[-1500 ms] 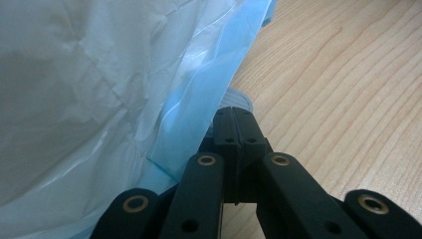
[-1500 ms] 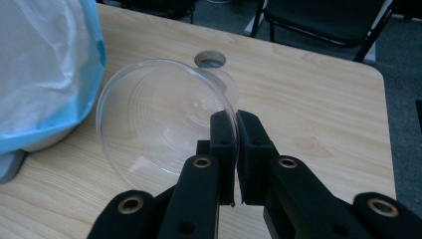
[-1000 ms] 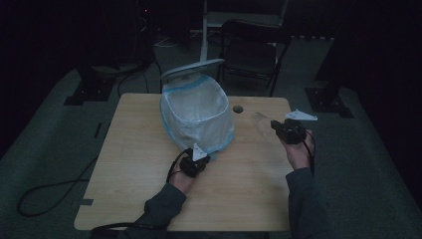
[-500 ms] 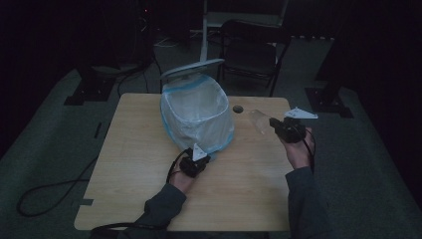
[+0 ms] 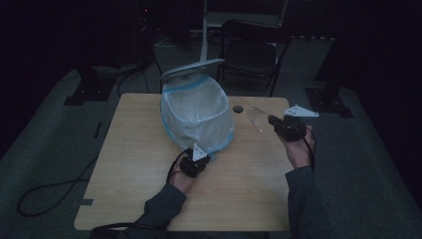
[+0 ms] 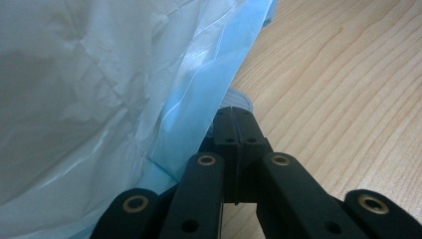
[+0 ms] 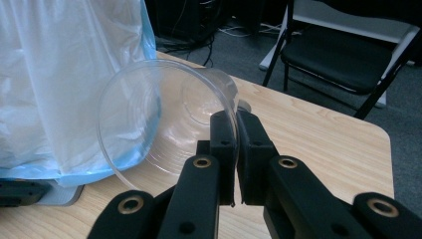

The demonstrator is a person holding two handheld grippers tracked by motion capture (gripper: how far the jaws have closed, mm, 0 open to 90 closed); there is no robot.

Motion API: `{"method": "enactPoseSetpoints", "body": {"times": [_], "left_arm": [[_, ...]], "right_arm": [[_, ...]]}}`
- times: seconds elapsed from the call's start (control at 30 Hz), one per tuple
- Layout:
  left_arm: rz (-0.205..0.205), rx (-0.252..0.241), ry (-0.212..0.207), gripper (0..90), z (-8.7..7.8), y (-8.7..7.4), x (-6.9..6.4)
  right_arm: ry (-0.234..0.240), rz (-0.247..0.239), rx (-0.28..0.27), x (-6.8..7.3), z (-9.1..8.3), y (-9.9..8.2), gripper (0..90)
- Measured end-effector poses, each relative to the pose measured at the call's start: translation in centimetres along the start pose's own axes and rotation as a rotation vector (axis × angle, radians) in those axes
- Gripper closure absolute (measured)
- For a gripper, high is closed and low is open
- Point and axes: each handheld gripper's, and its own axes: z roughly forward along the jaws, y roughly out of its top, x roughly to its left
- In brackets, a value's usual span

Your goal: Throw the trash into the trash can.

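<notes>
In the high view, one clear plastic cup [image 5: 257,118] is held above the counter [image 5: 139,164] by the right gripper [image 5: 278,124], raised slightly since the earlier frame; one bag-lined bin [image 5: 196,117] is seen. In the left gripper view, the jaws are clamped on the blue bag edge [image 6: 199,124]. In the right gripper view, the cup's rim [image 7: 233,107] is pinched, the cup tilted sideways
</notes>
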Motion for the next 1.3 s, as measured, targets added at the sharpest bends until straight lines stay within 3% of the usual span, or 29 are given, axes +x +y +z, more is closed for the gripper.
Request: {"method": "enactPoseSetpoints", "body": {"times": [1.3], "left_arm": [[-0.003, -0.001, -0.001, 90.0, 0.0, 0.0, 0.0]], "right_arm": [[0.040, -0.043, -0.094, 1.6, -1.4, 4.4, 87.0]]}}
